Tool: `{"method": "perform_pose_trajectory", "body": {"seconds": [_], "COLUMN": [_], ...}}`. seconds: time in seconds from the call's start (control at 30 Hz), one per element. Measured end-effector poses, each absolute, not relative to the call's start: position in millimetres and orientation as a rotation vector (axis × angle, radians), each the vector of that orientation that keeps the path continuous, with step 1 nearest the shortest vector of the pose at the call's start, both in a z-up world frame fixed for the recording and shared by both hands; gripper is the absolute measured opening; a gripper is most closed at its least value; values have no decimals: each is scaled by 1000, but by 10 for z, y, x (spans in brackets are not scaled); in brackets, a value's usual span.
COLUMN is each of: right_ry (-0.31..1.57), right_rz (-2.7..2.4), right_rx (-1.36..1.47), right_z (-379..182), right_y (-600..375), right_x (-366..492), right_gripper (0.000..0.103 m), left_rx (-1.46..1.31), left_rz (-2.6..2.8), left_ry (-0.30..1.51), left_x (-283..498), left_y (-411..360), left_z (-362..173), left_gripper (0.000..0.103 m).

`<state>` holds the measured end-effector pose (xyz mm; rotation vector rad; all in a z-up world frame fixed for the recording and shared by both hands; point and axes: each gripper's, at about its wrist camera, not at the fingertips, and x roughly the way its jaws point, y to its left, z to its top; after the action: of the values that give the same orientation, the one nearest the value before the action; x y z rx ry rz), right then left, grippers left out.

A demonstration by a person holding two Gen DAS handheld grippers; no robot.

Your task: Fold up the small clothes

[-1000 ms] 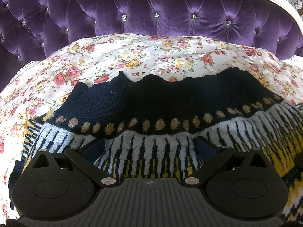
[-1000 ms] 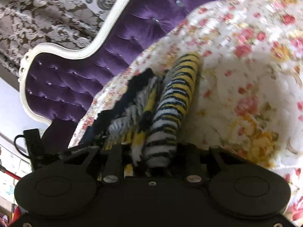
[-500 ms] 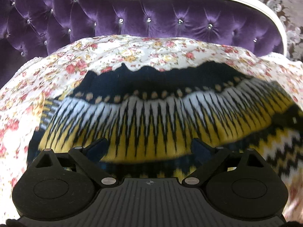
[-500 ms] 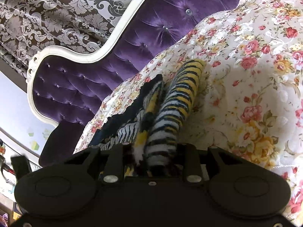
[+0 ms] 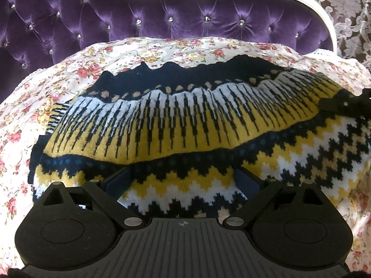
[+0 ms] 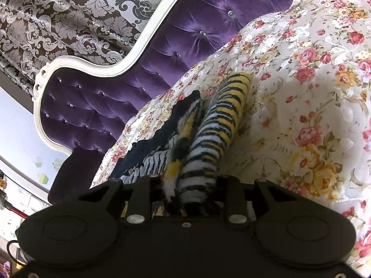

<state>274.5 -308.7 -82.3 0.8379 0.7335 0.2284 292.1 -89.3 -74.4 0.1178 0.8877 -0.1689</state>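
Home bedroom, tufted purple headboard (image 5: 185, 20), floral bedspread (image 6: 313, 92), damask wallpaper (image 6: 69, 18)

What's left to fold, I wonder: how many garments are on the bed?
1: a sweater spread across the bedspread, one end pinched in the right tongs. Others may lie out of view.

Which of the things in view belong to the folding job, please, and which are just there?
Part of the job:
- patterned knit sweater
- left gripper, open above it
- right gripper, shut on the sweater's edge

Just there:
- floral bedspread
- purple tufted headboard
- damask wallpaper
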Motion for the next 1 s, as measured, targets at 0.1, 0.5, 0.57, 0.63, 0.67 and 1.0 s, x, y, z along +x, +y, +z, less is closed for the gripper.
{"method": "perform_pose_trajectory", "body": {"seconds": [0.1, 0.5, 0.57, 0.63, 0.67, 1.0], "right_ry": [733, 735, 735, 735, 743, 791], "right_rz": [223, 168, 153, 143, 135, 128], "right_rx": [833, 811, 802, 770, 754, 579], "right_z": [-823, -919, -939, -909, -881, -126], "right_y": [-3082, -3044, -3040, -3012, -2992, -2546], "right_x": [2745, 2656, 2642, 2646, 2655, 2901], "right_gripper": [37, 36, 36, 35, 35, 34], "left_rx": [118, 98, 97, 98, 96, -50], "left_rz": [-171, -165, -167, -170, -173, -207], "left_ry": [883, 840, 831, 828, 826, 783], "left_x": [2908, 2853, 2848, 2854, 2858, 2571], "left_y": [-896, -870, -867, -865, -860, -256], "left_z": [-754, -800, -802, -799, -796, -491], "left_gripper": [99, 101, 101, 101, 101, 89]}}
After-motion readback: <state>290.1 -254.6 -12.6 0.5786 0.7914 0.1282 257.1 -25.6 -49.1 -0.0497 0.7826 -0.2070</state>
